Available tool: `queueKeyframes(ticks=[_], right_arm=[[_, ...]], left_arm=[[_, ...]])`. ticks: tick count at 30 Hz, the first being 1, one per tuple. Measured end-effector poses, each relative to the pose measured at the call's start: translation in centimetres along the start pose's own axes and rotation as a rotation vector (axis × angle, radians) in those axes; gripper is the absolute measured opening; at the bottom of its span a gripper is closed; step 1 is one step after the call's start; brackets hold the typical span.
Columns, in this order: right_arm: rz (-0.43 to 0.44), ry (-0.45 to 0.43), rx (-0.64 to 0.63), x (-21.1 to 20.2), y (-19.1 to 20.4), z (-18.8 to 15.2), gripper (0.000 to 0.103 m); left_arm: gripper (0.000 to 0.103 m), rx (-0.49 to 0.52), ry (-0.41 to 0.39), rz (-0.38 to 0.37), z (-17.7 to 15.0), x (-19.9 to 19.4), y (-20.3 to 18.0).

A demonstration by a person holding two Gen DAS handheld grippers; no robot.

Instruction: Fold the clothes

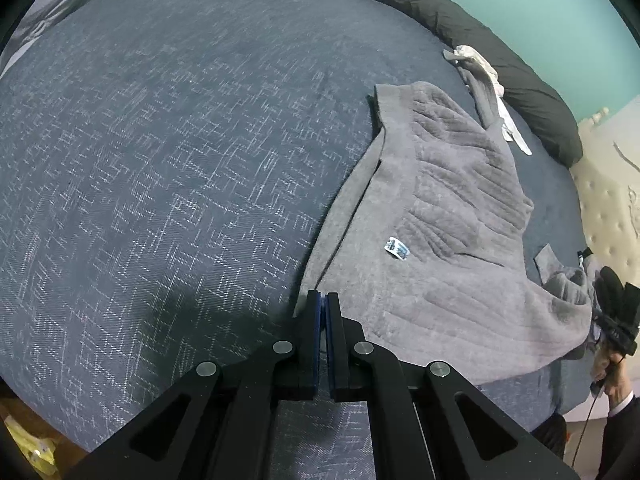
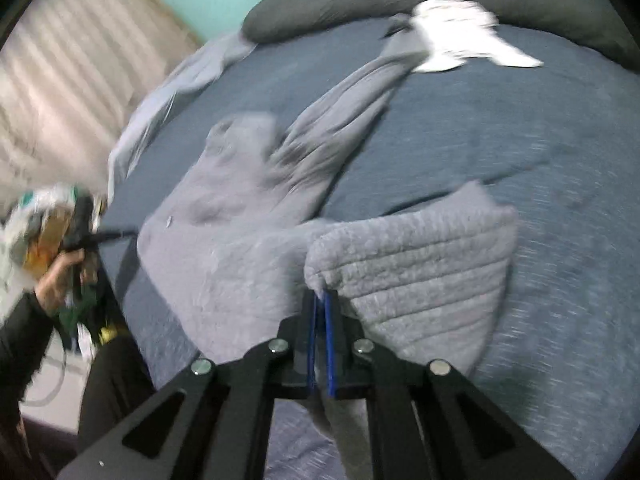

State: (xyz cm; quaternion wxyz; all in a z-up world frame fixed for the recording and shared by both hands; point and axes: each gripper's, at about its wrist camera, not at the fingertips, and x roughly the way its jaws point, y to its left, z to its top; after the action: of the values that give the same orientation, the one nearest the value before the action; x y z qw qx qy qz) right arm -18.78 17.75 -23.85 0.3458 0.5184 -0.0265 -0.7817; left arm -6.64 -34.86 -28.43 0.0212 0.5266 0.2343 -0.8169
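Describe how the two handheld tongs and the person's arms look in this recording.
Both the left tongs and the right tongs are matte black linkage frames with round silver pivot pins and blue pads on the inner finger faces. Seen from the other camera, each is held by a bare hand in a dark sleeve, with a thin black cable trailing.

Left of the grey sweater, the blue bedspread lies bare and passable. A dark bolster walls the far edge, white cloth beside it, tufted headboard blocking the right.
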Motion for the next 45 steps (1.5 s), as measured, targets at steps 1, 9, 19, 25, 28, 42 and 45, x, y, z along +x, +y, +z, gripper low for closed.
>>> queueKeyframes(ticks=[1, 9, 19, 25, 28, 42, 45], right_arm=[[0.005, 0.028, -0.008, 0.9, 0.5, 0.0, 0.007], [0.085, -0.040, 0.057, -1.2, -1.2, -0.1, 0.011], [-0.178, -0.244, 0.335, -7.1, -11.0, -0.5, 0.029], [-0.336, -0.122, 0.414, -4.7, -15.3, -0.5, 0.043], [-0.391, -0.065, 0.444, -4.0, -17.9, -1.1, 0.043], [-0.225, 0.025, 0.469, -0.7, -20.4, -2.4, 0.017], [-0.226, 0.036, 0.435, -1.2, -19.4, -2.5, 0.011]], left_arm=[[0.002, 0.002, -0.001, -0.001, 0.1, -0.1, -0.1], [0.002, 0.003, 0.002, 0.002, 0.1, 0.3, -0.3], [0.002, -0.005, 0.014, 0.012, 0.0, 1.0, 0.2], [0.002, 0.005, 0.026, 0.026, 0.1, 1.4, 0.2], [0.002, 0.009, 0.037, 0.037, 0.0, 1.8, 0.4], [0.002, 0.021, 0.074, 0.069, 0.6, 3.5, -0.1], [0.002, 0.018, 0.067, 0.063, 0.5, 2.9, -0.2]])
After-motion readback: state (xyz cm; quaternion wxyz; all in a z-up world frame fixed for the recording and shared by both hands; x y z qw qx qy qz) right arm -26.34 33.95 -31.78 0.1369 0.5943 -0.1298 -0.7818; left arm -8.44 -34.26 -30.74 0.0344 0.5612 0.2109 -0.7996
